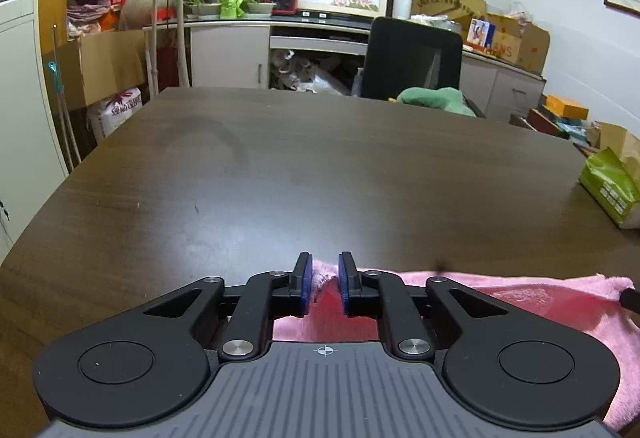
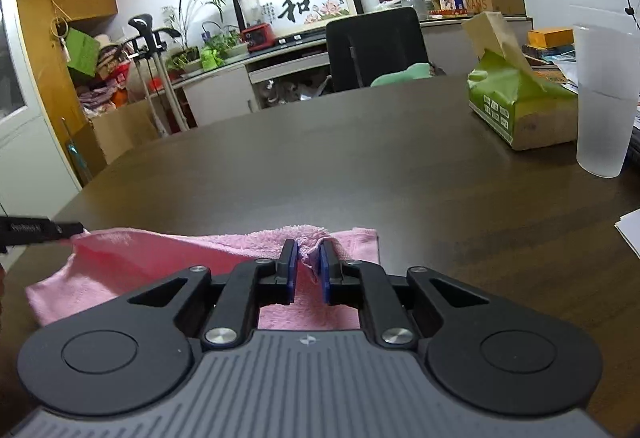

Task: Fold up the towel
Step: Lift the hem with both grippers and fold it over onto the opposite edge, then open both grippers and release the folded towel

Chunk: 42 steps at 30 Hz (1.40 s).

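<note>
A pink towel [image 1: 520, 294] lies on the near edge of the dark wooden table [image 1: 304, 165]. My left gripper [image 1: 325, 270] is shut on the towel's left corner, pink cloth bunched between its blue pads. In the right wrist view my right gripper [image 2: 309, 252] is shut on the right corner of the pink towel [image 2: 168, 258], with cloth pinched up between its pads. The towel's edge is lifted between the two grippers. The tip of the left gripper [image 2: 60, 228] shows at the left of the right wrist view, at the towel's other corner.
A green tissue pack [image 2: 516, 105] and a frosted plastic cup [image 2: 604, 97] stand at the table's right side. White paper [image 2: 630, 234] lies at the right edge. A black office chair [image 1: 412, 57] with green cloth stands behind the table's far edge.
</note>
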### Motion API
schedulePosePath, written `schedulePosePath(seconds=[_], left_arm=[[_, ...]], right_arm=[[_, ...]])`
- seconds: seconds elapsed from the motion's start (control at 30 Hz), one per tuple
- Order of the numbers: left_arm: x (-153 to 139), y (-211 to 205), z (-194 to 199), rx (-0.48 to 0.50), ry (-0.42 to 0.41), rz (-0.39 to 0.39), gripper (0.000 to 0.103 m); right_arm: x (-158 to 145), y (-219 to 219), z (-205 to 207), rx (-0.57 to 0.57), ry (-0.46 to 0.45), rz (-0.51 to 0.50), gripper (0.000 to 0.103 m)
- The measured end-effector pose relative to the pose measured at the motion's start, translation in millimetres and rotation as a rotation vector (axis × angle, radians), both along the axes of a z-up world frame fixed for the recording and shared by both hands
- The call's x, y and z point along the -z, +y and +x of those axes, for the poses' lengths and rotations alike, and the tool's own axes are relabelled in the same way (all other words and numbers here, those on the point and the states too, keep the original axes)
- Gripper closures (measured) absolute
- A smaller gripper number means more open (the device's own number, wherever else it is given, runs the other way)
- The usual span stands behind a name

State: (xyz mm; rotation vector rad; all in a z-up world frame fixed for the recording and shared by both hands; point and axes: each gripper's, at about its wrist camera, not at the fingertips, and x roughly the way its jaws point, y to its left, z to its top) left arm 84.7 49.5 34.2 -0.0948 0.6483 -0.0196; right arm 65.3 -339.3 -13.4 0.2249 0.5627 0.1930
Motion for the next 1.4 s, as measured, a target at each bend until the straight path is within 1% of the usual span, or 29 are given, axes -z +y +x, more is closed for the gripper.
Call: schedulePosePath(seconds=[0.1, 0.17, 0.23, 0.27, 0.33, 0.4, 0.43, 0.5, 0.53, 0.63, 0.7, 0.73, 0.77, 0.83, 0.87, 0.93, 1.0, 1.03, 1.1, 1.13, 1.17, 1.2, 1.3, 1.33, 1.4], left_arm=[[1.2, -1.1, 3.1, -0.011, -0.015, 0.018, 0.086], [2.3, -0.3, 4.9, -0.023, -0.016, 0.025, 0.085], [1.4, 2.6, 5.2, -0.032, -0.016, 0.017, 0.084], [-0.6, 5.5, 3.8, -0.042, -0.025, 0.012, 0.084], [-6.8, 10.4, 0.9, -0.057, -0.053, 0.007, 0.083], [-17.1, 18.3, -6.7, -0.075, -0.1, 0.002, 0.079], [-22.1, 23.0, -12.8, -0.076, -0.125, -0.001, 0.075], [-24.4, 24.6, -17.5, -0.054, -0.141, 0.004, 0.071], [-23.5, 24.0, -23.2, -0.025, -0.142, 0.016, 0.069], [-15.2, 14.6, -30.0, 0.088, -0.115, 0.033, 0.069], [-8.3, 3.7, -32.9, 0.158, -0.092, 0.058, 0.069], [-3.8, -5.2, -34.4, 0.196, -0.079, 0.084, 0.069], [0.4, -13.7, -35.2, 0.227, -0.067, 0.111, 0.069], [5.0, -18.7, -34.9, 0.238, -0.053, 0.132, 0.068], [8.1, -22.1, -34.8, 0.244, -0.043, 0.145, 0.068], [14.2, -21.5, -28.4, 0.224, 0.006, 0.157, 0.068], [19.3, -16.9, -20.4, 0.193, 0.058, 0.157, 0.067], [19.8, -13.3, -19.2, 0.19, 0.061, 0.148, 0.065], [20.5, -10.3, -18.7, 0.179, 0.066, 0.142, 0.063], [20.8, -9.8, -18.8, 0.173, 0.068, 0.141, 0.06], [20.8, -9.1, -19.2, 0.168, 0.069, 0.141, 0.06], [20.6, -9.6, -21.2, 0.166, 0.067, 0.147, 0.06], [19.2, -9.4, -28.4, 0.153, 0.063, 0.167, 0.06], [19.0, -9.5, -31.3, 0.146, 0.059, 0.176, 0.06], [19.1, -10.7, -37.3, 0.129, 0.042, 0.206, 0.06]], right_arm=[[3.7, -1.6, 0.9, 0.013, -0.01, 0.02, 0.086], [6.0, -6.0, 2.1, 0.024, -0.009, 0.049, 0.081], [6.6, -11.7, 0.5, 0.03, -0.019, 0.086, 0.057], [5.8, -13.3, -2.0, 0.035, -0.034, 0.095, 0.055], [4.2, -16.4, -3.9, 0.036, -0.055, 0.099, 0.055], [2.4, -16.0, -5.8, 0.03, -0.07, 0.084, 0.055], [2.6, -16.8, -5.2, 0.032, -0.068, 0.084, 0.055], [3.1, -18.5, -4.1, 0.038, -0.064, 0.084, 0.055], [3.3, -19.3, -3.6, 0.041, -0.061, 0.084, 0.055], [2.6, -22.7, -3.5, 0.042, -0.058, 0.093, 0.055], [2.1, -22.7, -3.2, 0.014, -0.056, 0.121, 0.055], [1.8, -21.6, -3.0, -0.006, -0.054, 0.133, 0.055], [1.6, -15.8, -2.8, -0.049, -0.047, 0.132, 0.055], [1.4, -4.3, -2.2, -0.13, -0.03, 0.127, 0.055], [3.0, 0.5, -1.0, -0.135, -0.011, 0.104, 0.055], [6.0, 8.9, 1.6, -0.141, 0.026, 0.061, 0.057], [7.8, 5.7, 5.7, -0.112, 0.051, 0.047, 0.059], [8.7, 4.1, 7.7, -0.097, 0.064, 0.039, 0.062], [9.7, -0.4, 10.4, -0.08, 0.076, 0.041, 0.065], [10.0, -2.6, 11.5, -0.077, 0.077, 0.045, 0.066], [9.8, -2.9, 12.4, -0.08, 0.077, 0.036, 0.067], [8.0, -2.1, 8.8, -0.087, 0.073, 0.028, 0.071], [2.8, 0.2, -1.9, -0.109, 0.061, 0.005, 0.07], [1.1, 1.0, -5.4, -0.116, 0.057, -0.003, 0.067], [-2.4, 2.5, -12.5, -0.13, 0.049, -0.019, 0.065]])
